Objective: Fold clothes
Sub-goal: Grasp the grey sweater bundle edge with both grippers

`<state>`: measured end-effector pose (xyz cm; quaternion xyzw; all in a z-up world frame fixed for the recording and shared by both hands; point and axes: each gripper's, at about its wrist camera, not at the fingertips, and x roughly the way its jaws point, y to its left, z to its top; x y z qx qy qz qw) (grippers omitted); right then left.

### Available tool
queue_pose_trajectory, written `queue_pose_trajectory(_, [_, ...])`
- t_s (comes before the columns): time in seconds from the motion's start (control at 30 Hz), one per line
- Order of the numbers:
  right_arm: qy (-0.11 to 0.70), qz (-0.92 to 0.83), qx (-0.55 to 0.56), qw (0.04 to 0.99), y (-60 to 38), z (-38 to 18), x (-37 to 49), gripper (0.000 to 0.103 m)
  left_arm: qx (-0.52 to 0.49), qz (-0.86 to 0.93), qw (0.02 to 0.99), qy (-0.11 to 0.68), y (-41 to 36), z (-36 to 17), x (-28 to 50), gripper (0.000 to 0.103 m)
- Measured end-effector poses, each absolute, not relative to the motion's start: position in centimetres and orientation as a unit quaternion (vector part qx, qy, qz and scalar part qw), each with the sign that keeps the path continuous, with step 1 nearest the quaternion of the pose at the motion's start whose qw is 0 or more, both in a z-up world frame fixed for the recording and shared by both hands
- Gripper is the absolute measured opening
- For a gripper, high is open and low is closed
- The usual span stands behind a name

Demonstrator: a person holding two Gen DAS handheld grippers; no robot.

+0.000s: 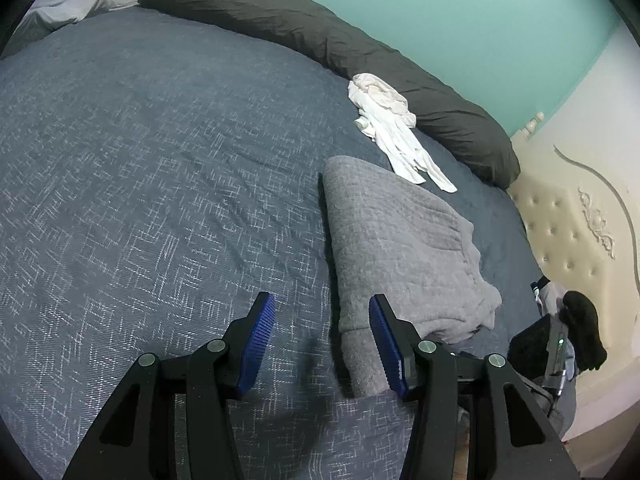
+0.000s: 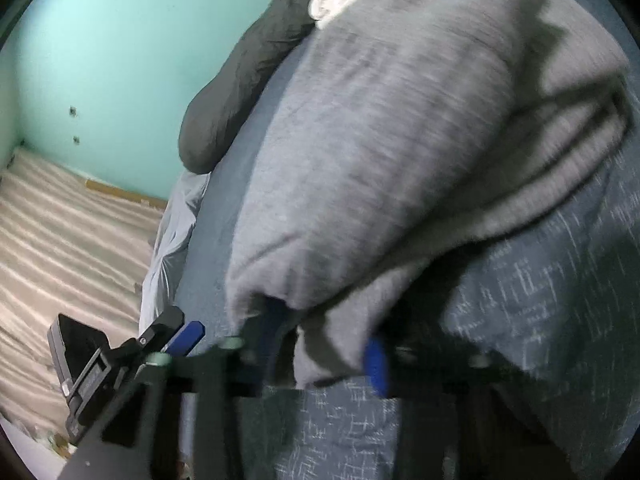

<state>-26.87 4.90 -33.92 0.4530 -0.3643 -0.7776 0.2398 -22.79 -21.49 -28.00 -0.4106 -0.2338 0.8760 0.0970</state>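
Grey sweater (image 1: 400, 248) folded on bed (image 1: 140, 180); right hand-held gripper (image 2: 324, 344) clamps its near edge, left hand-held gripper (image 1: 322, 340) open, empty. White garment (image 1: 394, 136) near pillow unfolded, 1 left.

Bedspread (image 1: 140, 184) slate blue with white crosshatch flecks. Folded garment (image 1: 400, 240) plain light grey, at 3 o'clock. Crumpled cloth (image 1: 392, 136) white, 1 o'clock. Long pillow (image 1: 320, 28) charcoal, 12 o'clock. Wall (image 1: 460, 12) mint green. Headboard (image 1: 572, 208) cream. Left gripper (image 1: 322, 336) black, blue pads (image 1: 260, 340).
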Motion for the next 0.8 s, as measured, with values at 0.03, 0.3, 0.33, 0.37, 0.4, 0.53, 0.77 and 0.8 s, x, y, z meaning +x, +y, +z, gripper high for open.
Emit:
queue_pose_trajectory(0.03, [-0.362,-0.779,0.452,0.241,4.8,-33.8,-27.0,0.019,-0.41,0.876,0.096,-0.234,-21.5,-27.9,-22.8,0.053])
queue_pose_trajectory(0.3, [-0.338,-0.789,0.443,0.259,6.0,-31.0,-26.9,0.01,-0.399,0.884,0.094,-0.227,-21.0,-26.5,-22.4,0.053])
queue_pose_trajectory(0.33, [-0.334,-0.791,0.441,0.261,6.5,-30.4,-26.7,0.009,-0.397,0.885,0.094,-0.223,-20.7,-26.2,-22.2,0.053])
queue_pose_trajectory(0.37, [-0.331,-0.791,0.442,0.264,7.0,-30.0,-26.5,0.009,-0.396,0.887,0.093,-0.22,-20.5,-25.9,-22.0,0.053])
queue_pose_trajectory(0.4, [-0.329,-0.79,0.443,0.267,7.6,-29.6,-26.3,0.009,-0.395,0.887,0.092,-0.219,-20.3,-25.7,-21.8,0.053])
queue_pose_trajectory(0.53, [-0.3,-0.788,0.458,0.28,10.1,-27.8,-25.3,0.008,-0.399,0.883,0.099,-0.226,-19.6,-25.2,-20.7,0.053])
queue_pose_trajectory(0.77, [-0.276,-0.781,0.486,0.279,15.4,-27.3,-23.4,0.006,-0.43,0.866,0.116,-0.228,-16.8,-25.2,-19.4,0.053])
queue_pose_trajectory(0.8, [-0.27,-0.779,0.494,0.275,16.0,-27.6,-23.2,0.006,-0.434,0.863,0.118,-0.228,-16.3,-25.0,-19.3,0.053])
